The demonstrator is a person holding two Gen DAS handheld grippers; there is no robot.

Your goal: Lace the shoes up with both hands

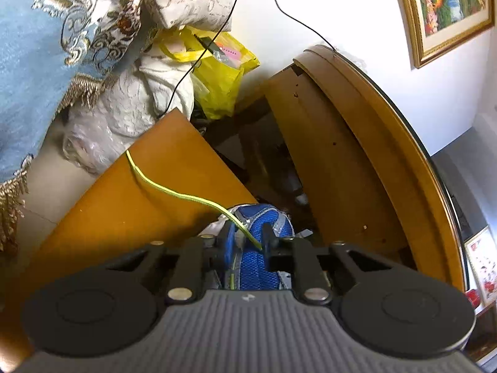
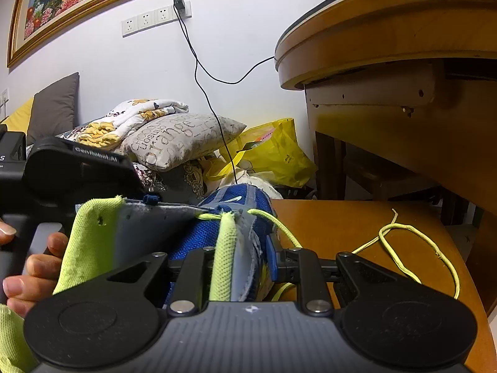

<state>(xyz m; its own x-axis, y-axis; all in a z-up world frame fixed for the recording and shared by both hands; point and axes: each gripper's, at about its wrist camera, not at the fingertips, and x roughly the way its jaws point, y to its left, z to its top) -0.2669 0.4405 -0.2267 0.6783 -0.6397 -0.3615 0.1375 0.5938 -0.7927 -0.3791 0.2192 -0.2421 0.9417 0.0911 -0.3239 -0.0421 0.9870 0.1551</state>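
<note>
while the blue shoe (image 2: 236, 217) lies on its side on the wooden stool (image 2: 357, 223), toe toward the far wall, both grippers work at its near end. the right gripper (image 2: 240, 261) is clenched on the shoe's upper: its pads press the grey eyelet flap and the lime tongue (image 2: 223, 248) between them. the lace (image 2: 413, 248), lime too, leaves an eyelet by the right finger and trails right across the stool in a loose loop. in the same view the left gripper (image 2: 149, 199) reaches in from the left, just over the shoe's near edge, with a person's hand (image 2: 34, 264) on its handle.

from the left wrist view the left gripper (image 1: 247, 242) hangs over the blue mesh, and the lace (image 1: 174, 191) runs from the stool down to its right finger. its jaws look near-closed, yet whether they pinch the lace cannot be told. a round table (image 2: 388, 31) stands at far right, and a yellow bag (image 2: 279, 152) and pillows (image 2: 183, 140) lie by the wall.
</note>
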